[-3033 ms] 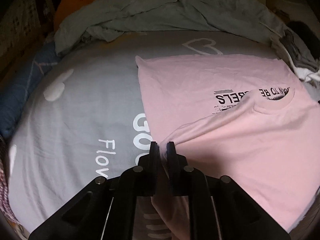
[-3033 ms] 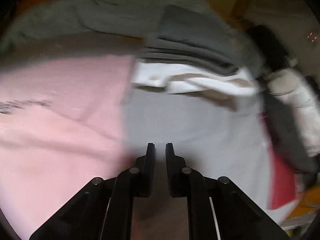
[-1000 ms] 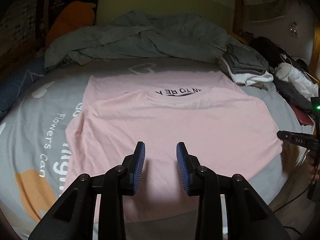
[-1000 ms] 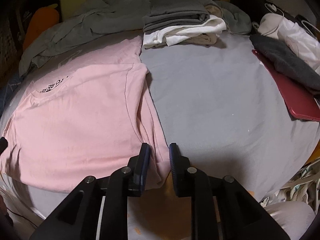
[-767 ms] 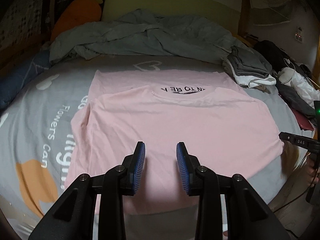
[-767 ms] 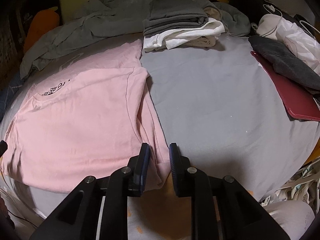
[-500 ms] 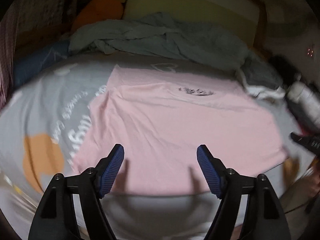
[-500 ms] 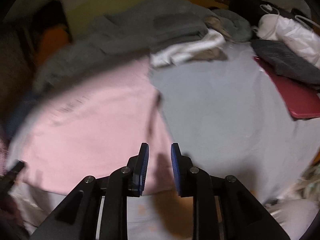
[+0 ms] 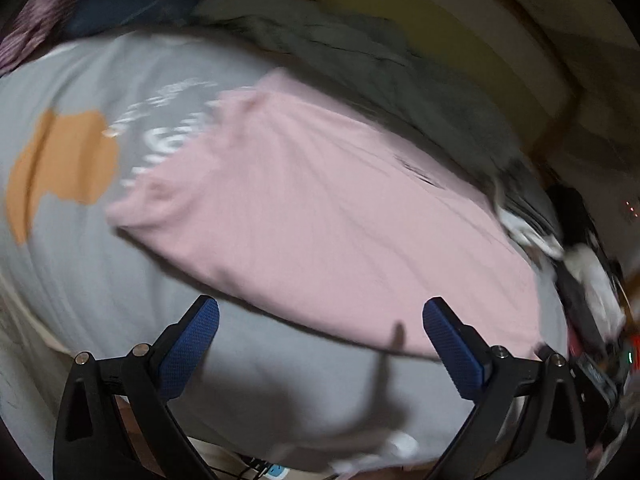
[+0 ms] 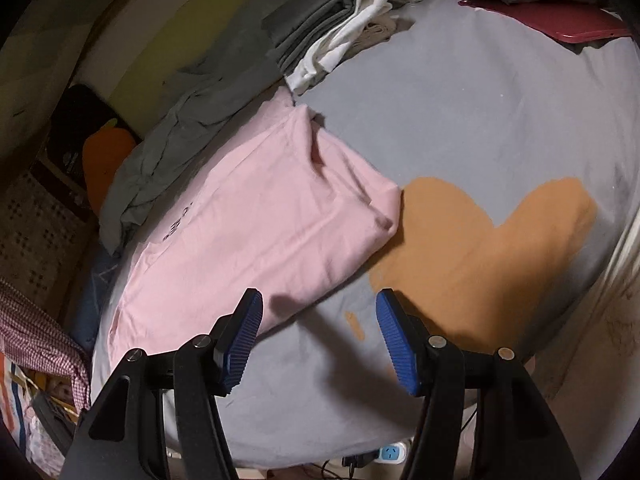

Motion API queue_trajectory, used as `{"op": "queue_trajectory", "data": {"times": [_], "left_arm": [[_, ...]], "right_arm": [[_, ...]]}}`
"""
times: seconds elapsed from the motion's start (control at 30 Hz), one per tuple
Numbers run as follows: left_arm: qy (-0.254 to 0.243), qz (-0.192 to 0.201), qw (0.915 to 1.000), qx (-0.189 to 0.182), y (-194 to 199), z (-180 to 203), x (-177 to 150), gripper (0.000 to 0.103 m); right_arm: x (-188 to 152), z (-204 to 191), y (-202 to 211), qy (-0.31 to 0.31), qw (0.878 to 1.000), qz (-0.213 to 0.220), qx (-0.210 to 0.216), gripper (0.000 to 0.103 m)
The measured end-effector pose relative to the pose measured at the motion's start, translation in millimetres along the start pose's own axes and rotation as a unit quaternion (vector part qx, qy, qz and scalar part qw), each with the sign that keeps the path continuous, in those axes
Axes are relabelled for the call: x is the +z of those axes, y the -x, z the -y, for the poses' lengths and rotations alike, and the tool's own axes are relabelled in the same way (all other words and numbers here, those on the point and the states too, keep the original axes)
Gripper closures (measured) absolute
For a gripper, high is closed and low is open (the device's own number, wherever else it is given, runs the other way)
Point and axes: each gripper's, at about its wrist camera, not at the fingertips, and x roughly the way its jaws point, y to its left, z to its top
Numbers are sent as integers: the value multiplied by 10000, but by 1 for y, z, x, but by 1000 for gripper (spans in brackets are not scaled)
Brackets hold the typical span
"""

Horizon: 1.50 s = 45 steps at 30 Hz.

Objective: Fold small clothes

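The pink T-shirt [image 10: 248, 232] lies folded over on itself on the grey bedsheet [image 10: 460, 112], smooth but for a few creases, a bit of black print showing near its far edge. The left tongs [image 9: 320, 328] have just been spreading and stand wide apart with nothing between them, the shirt's near edge just beyond their tips. The right tongs [image 10: 318, 320] have also just been spreading, empty, beside the shirt's near corner.
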Motion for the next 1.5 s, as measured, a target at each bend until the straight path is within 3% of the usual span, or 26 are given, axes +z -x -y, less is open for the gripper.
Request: {"op": "queue_trajectory", "data": {"times": [0.03,0.07,0.17,0.27,0.3,0.33,0.4,0.43,0.47,0.53,0.8,1.0,1.13,1.27,1.3,1.5], "left_arm": [[136,5,9994,312,-2,-7,4,7],[282,65,9990,344,-2,-16,7,9],[518,159,9985,1,4,-29,10,14],[547,266,9981,-35,7,-33,12,32],[546,301,9980,-104,8,-34,14,44],[478,311,9982,-203,7,-34,17,74],[205,253,9993,-202,8,-33,23,91],[208,286,9991,-224,10,-34,26,95],[282,339,9984,-353,13,-35,29,95],[266,519,9972,-461,25,-33,35,96],[390,1037,9914,-690,93,-16,48,96],[-112,1484,9888,-136,113,-1,53,96],[-32,1428,9895,-235,99,2,80,96],[-183,789,9952,545,60,24,119,96],[-111,711,9959,539,51,26,126,96],[233,663,9951,690,-6,36,165,96]], "right_arm": [[3,2,-2,-71,10000,39,18,42],[6,2,-4,-106,9999,30,23,42],[15,5,-15,-214,9997,-89,-15,47],[21,8,-17,-317,9995,-50,64,51],[23,8,-17,-309,9995,-31,26,53],[24,8,-17,-304,9995,-15,-11,57],[26,6,-18,-236,9997,5,-102,63],[26,6,-17,-202,9997,24,-138,72],[26,5,-16,-165,9997,60,-166,91],[26,2,-14,-129,9998,107,-141,96],[36,-21,56,132,9968,714,319,97],[31,-44,94,391,9936,993,357,97],[34,-54,95,345,9912,1192,449,97],[60,-66,77,337,9890,1337,535,97],[66,-72,71,365,9885,1375,513,97],[86,-116,19,470,9838,1728,-55,97]]}}
